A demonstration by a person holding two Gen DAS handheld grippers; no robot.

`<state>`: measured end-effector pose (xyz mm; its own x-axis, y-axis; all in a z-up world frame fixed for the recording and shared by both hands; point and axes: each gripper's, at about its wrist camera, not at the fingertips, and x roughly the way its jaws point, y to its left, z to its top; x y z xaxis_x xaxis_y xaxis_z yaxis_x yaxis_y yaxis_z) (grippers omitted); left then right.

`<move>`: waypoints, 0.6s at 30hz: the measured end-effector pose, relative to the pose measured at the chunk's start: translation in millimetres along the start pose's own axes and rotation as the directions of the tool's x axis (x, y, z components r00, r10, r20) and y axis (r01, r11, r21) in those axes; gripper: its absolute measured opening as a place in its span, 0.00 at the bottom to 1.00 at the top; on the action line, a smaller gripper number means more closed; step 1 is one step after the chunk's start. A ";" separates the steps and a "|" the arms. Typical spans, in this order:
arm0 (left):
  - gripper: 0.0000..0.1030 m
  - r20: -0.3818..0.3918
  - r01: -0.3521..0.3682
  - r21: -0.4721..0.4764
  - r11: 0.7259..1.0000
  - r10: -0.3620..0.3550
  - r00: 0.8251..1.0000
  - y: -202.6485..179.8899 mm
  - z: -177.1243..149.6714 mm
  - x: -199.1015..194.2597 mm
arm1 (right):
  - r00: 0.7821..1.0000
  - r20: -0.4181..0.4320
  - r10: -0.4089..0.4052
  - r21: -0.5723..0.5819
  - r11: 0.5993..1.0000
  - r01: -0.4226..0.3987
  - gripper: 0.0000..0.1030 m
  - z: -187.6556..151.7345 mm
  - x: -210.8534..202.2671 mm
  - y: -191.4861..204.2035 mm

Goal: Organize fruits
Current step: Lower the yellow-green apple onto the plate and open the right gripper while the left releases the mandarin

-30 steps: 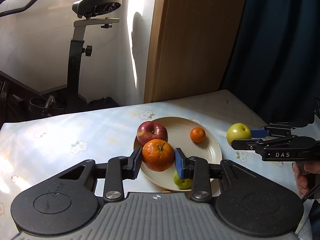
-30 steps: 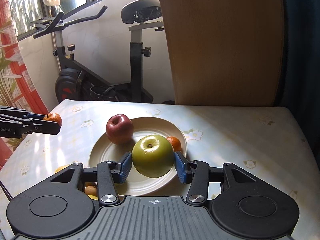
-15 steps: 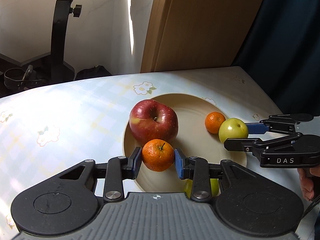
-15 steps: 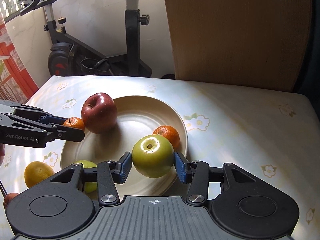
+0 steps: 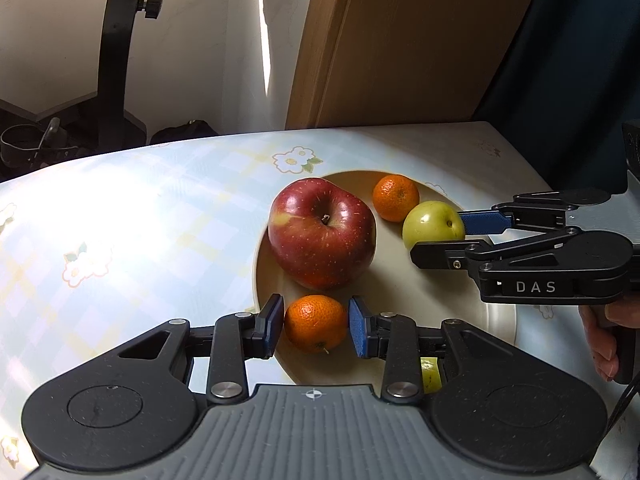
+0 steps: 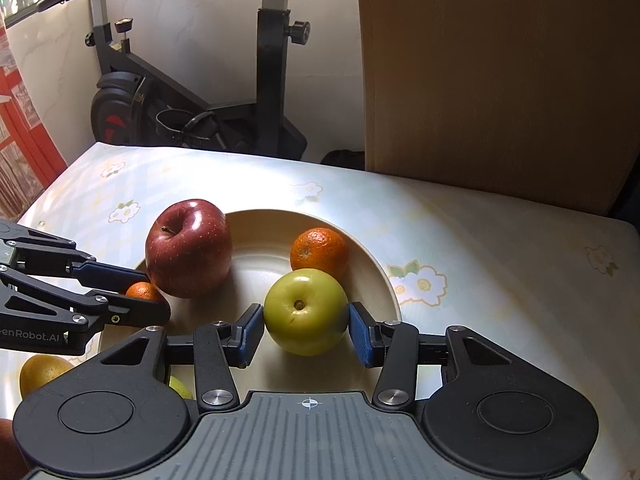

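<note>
A cream plate [image 5: 460, 320] [image 6: 360, 248] holds a big red apple [image 5: 322, 232] [image 6: 189, 247] and a small orange [image 5: 396, 197] [image 6: 319, 252]. My left gripper [image 5: 316, 330] [image 6: 138, 294] stands open around a second small orange [image 5: 315, 323] [image 6: 141, 291] that rests on the plate's near rim; small gaps show beside its pads. My right gripper [image 6: 306, 334] [image 5: 436, 236] stands open around a green apple [image 6: 306, 311] [image 5: 432, 225] that rests on the plate next to the small orange, with gaps at both pads.
A yellow fruit [image 6: 42, 370] and a green fruit [image 6: 180, 388] [image 5: 430, 374] lie on the floral tablecloth [image 5: 140, 220] beside the plate. An exercise bike [image 6: 192, 92] and a wooden panel [image 6: 492, 80] stand behind the table. A dark curtain [image 5: 568, 40] hangs at the right.
Both grippers have lowered their fruit onto the plate. The jaws of both have opened slightly, so the orange and the green apple now sit free between the pads.
</note>
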<state>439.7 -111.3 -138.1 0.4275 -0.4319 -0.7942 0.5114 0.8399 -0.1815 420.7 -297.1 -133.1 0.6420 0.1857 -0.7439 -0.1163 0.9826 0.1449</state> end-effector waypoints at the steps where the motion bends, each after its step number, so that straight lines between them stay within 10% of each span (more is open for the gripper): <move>1: 0.37 0.000 0.004 -0.003 1.000 -0.004 1.000 0.2 0.0 -1.2 | 1.000 0.002 0.000 0.010 1.000 0.000 0.42 -0.1 -0.2 -0.7; 18: 0.47 0.066 -0.023 0.011 1.000 0.022 0.998 -5.9 -5.9 -45.7 | 0.993 0.117 0.030 0.053 0.998 -0.037 0.42 -18.6 -59.1 9.5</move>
<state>412.8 -94.5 -104.1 0.4871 -0.4337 -0.7580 0.5093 0.8462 -0.1569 367.5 -298.7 -99.9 0.7224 0.2133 -0.6578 -0.0994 0.9734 0.2065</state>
